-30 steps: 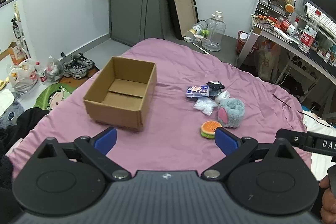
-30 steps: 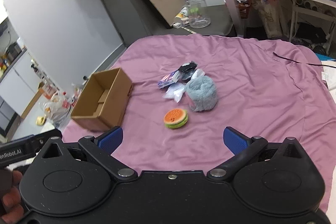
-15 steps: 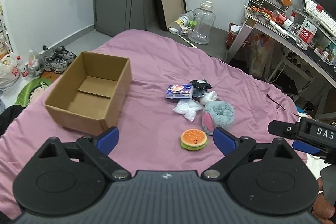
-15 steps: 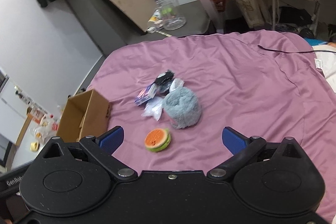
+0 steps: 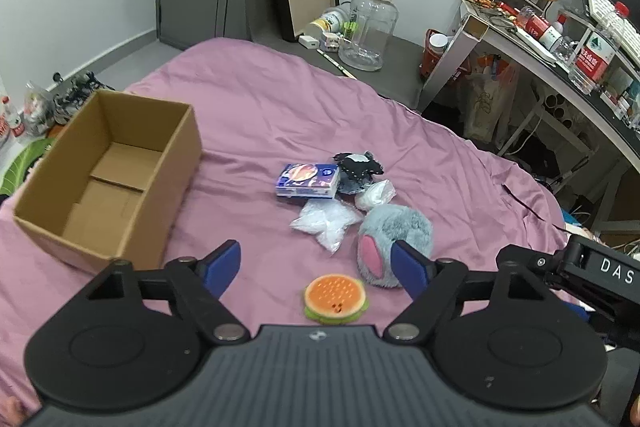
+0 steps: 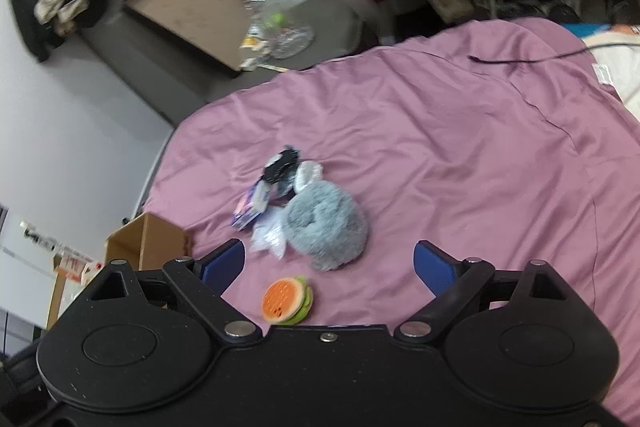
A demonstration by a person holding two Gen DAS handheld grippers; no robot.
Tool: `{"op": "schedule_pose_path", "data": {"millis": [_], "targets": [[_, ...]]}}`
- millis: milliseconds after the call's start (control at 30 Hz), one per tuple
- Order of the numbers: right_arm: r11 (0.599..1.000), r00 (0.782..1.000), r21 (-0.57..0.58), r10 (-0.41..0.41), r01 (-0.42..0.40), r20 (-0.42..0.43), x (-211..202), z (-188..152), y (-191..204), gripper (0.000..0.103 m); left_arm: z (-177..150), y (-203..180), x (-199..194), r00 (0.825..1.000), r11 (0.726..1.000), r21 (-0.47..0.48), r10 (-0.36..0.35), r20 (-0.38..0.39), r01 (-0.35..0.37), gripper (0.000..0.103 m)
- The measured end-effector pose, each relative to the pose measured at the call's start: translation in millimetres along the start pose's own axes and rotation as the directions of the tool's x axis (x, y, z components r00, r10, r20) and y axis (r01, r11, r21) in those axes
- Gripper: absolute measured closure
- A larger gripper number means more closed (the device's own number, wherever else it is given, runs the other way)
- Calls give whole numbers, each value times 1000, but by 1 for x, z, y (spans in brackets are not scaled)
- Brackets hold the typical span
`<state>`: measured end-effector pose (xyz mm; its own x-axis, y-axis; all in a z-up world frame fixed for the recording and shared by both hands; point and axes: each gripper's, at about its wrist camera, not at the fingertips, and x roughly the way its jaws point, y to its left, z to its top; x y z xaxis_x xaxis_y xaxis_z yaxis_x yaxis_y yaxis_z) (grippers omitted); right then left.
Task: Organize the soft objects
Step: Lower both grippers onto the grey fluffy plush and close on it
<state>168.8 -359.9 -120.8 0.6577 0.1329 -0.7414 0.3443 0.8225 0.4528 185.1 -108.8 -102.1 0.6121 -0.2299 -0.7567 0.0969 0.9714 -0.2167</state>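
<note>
Orange-topped burger squishy (image 5: 336,298) lies on the purple bed (image 5: 256,115) at twelve o'clock, just ahead of my left hand-held gripper (image 5: 316,267), spread and empty, nearer than my right hand-held gripper (image 6: 328,263), spread too, the cardboard box (image 5: 108,171) at ten.

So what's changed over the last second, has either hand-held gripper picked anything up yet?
No. Both have closed in on the pile: the left hand-held gripper and the right hand-held gripper now frame the burger toy, still open and empty. The grey plush, tissue pack and cardboard box haven't moved.
</note>
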Motion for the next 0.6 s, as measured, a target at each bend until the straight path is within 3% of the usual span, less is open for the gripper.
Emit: {"op": "schedule_pose_path", "data": {"millis": [200,367,467,600], "targets": [[999,999,47,6,-7,33,23,3,-10,21,8,-4,29,999,999,-31,-21,-30,20,31],[994,999,107,-17,22,-49,58,1,-21,25,10,-7,56,998,998,-46,-49,-50,47,41],[990,998,135,41,-34,-55,68,3,-22,27,11,-8,73,995,996,-63,-69,-77,65,49],[991,998,131,1,6,-60,81,5,-23,35,13,-11,89,991,992,-90,-98,-89,90,51]]}}
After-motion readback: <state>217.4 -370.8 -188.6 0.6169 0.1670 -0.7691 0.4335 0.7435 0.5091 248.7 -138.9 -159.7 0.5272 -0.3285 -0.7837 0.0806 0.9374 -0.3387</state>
